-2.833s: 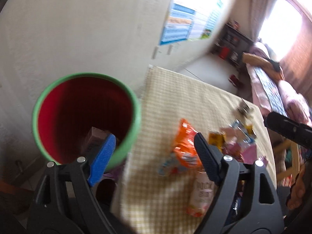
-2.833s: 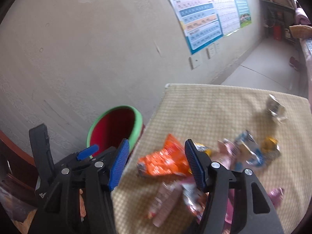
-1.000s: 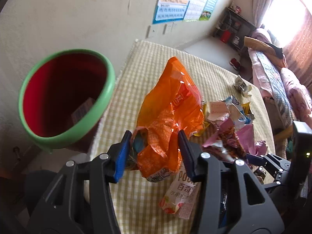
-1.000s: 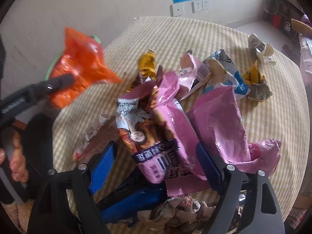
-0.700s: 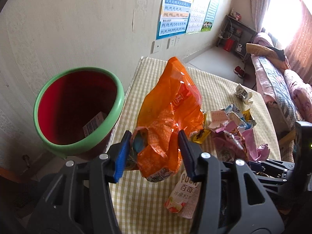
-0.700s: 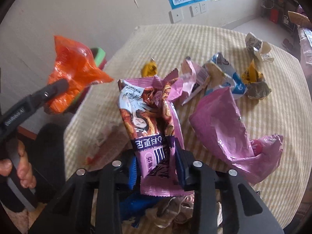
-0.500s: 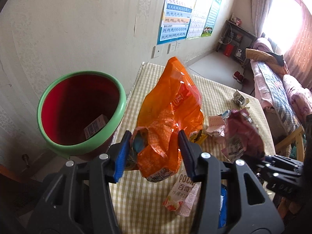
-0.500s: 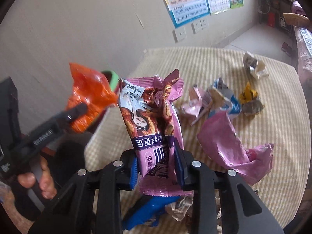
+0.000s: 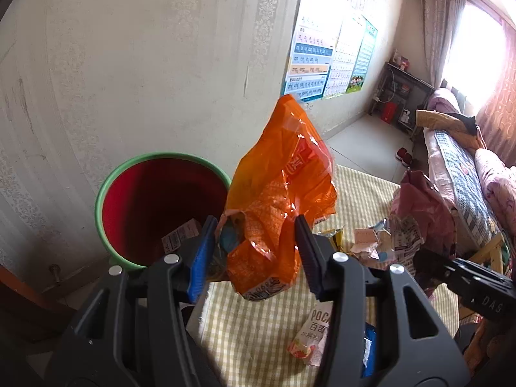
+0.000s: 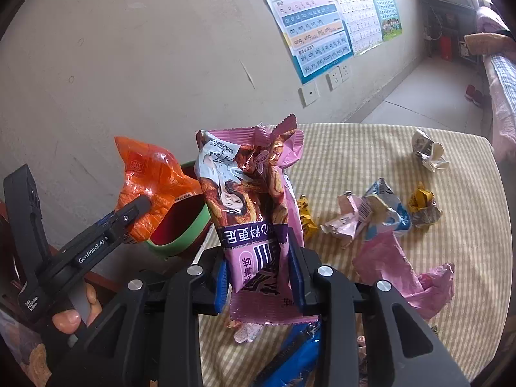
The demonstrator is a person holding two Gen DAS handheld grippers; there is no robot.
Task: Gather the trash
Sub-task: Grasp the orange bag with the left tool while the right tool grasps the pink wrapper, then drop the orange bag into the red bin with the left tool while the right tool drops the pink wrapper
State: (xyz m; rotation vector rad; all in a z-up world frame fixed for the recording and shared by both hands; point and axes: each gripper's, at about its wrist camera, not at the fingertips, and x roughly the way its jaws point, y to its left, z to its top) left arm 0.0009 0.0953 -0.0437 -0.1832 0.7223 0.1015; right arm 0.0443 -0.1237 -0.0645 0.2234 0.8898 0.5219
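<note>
Orange snack bag [image 9: 280, 193]: clamped low down between the two fingers of the left gripper [image 9: 254, 251]; most of it stands up past the fingertips toward 12 o'clock, with a short stub hanging below them.
Left gripper: partly closed, pads pressing the crumpled orange bag from both sides.
Pink snack bag [image 10: 254, 213]: pinched near its lower end between the fingers of the right gripper [image 10: 258, 274], rising upright to 12 o'clock.
Right gripper: narrowly closed on the pink bag.
Bin [image 9: 129, 174]: red inside, green rim, at 9 o'clock of the orange bag, beside the table edge; a small box [image 9: 180, 237] lies in it.
Table [image 10: 371, 148]: checked cloth, with crumpled wrappers [image 10: 371, 216] at 3 o'clock of the pink bag, well apart from both grippers.
</note>
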